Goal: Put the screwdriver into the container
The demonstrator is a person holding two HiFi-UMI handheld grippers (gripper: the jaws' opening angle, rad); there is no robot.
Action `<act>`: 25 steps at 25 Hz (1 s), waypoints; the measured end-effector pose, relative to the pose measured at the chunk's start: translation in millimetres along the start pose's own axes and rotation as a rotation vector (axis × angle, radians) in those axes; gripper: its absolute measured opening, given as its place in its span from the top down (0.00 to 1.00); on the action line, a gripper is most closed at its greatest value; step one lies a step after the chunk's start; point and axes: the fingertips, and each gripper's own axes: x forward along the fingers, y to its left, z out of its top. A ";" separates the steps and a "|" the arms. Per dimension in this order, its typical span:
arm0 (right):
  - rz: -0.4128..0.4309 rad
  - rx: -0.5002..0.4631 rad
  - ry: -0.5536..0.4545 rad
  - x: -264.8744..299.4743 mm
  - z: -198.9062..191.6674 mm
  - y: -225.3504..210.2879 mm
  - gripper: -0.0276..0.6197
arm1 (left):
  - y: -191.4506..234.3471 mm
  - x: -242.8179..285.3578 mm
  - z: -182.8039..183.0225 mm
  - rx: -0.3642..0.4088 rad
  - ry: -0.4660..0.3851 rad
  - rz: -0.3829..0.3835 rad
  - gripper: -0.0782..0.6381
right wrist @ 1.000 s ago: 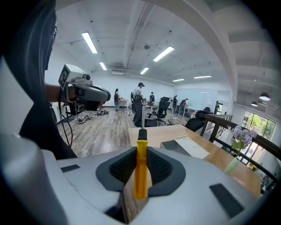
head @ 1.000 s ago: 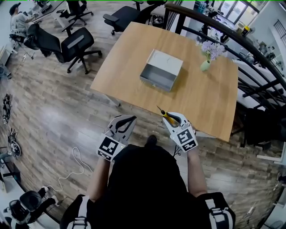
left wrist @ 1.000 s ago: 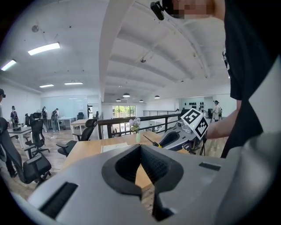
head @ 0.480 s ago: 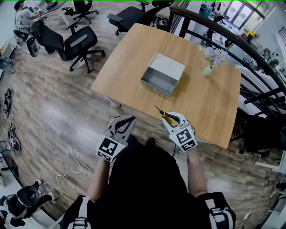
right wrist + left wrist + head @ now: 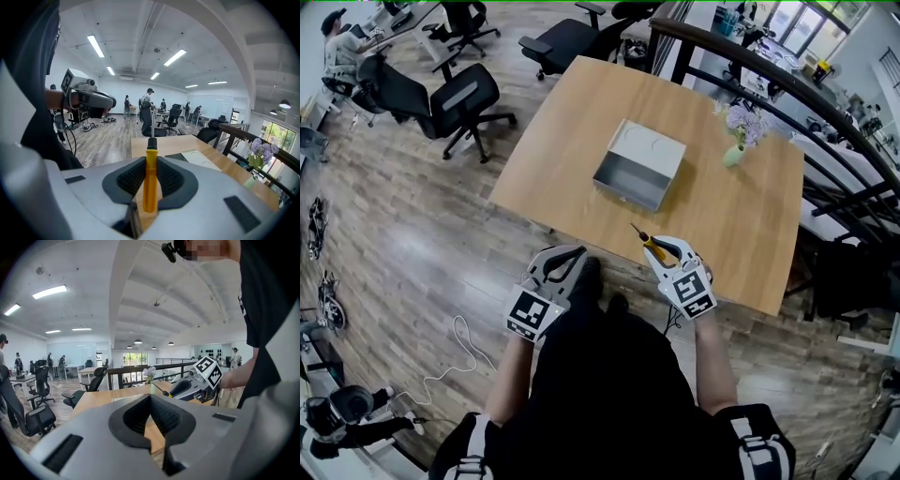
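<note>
A grey open-topped container [image 5: 627, 193] sits in the middle of the wooden table [image 5: 722, 220]. My right gripper [image 5: 658, 244] hovers over the table's near edge, short of the container. It is shut on the yellow-handled screwdriver [image 5: 651, 243], whose dark shaft points toward the container. In the right gripper view the screwdriver [image 5: 150, 183] stands upright between the pads of the right gripper [image 5: 151, 161], and the container [image 5: 199, 158] lies beyond. My left gripper [image 5: 577, 251] hangs over the floor, left of the table's near edge. Its jaws [image 5: 150, 397] are shut with nothing in them.
A small vase of purple flowers [image 5: 734, 153] stands on the table to the right of the container. Black office chairs [image 5: 457, 94] stand to the left and behind. A dark railing [image 5: 825, 98] runs along the right. A white cable [image 5: 455, 339] lies on the floor.
The table and container sit slightly nearer in the view, and a foot now shows below the table edge. Both grippers keep their pose, and the screwdriver stays gripped.
</note>
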 end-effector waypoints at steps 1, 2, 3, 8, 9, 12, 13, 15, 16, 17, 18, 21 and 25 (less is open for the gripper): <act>-0.001 0.002 0.002 2.8 0.8 -2.2 0.82 | 3.1 2.2 0.2 -0.001 0.002 -0.005 0.86; -0.003 0.005 0.006 6.2 1.1 -4.0 0.82 | 6.3 4.3 -0.7 -0.002 0.006 -0.012 0.86; -0.005 0.009 0.010 10.6 1.0 -5.6 0.82 | 10.3 6.5 -2.6 -0.004 0.010 -0.020 0.86; -0.016 0.023 0.039 36.2 3.7 -20.2 0.82 | 39.5 26.6 -2.3 0.001 0.017 -0.063 0.86; -0.017 0.021 0.043 41.5 5.7 -24.3 0.82 | 47.4 32.0 1.3 0.004 0.011 -0.068 0.86; -0.025 0.019 0.051 59.9 12.4 -38.4 0.82 | 72.3 49.9 6.9 0.010 0.002 -0.084 0.86; -0.028 0.022 0.052 65.2 14.5 -42.8 0.82 | 78.8 55.5 7.4 0.011 0.002 -0.092 0.86; -0.034 0.026 0.059 72.3 17.5 -50.7 0.82 | 88.6 65.4 8.4 0.013 0.003 -0.109 0.86; -0.038 0.027 0.063 74.7 18.2 -54.5 0.82 | 92.4 69.9 9.2 0.014 0.003 -0.118 0.86; -0.043 0.027 0.069 76.7 18.4 -58.1 0.82 | 95.8 74.3 10.1 0.014 0.002 -0.125 0.86; -0.048 0.028 0.075 78.6 18.2 -61.9 0.82 | 99.2 78.7 11.1 0.013 0.000 -0.132 0.86; -0.064 0.036 0.088 85.8 18.4 -73.3 0.82 | 110.8 91.4 13.3 0.012 -0.004 -0.153 0.86; -0.083 0.051 0.104 98.4 20.1 -87.9 0.82 | 127.7 106.1 15.6 0.011 -0.007 -0.180 0.86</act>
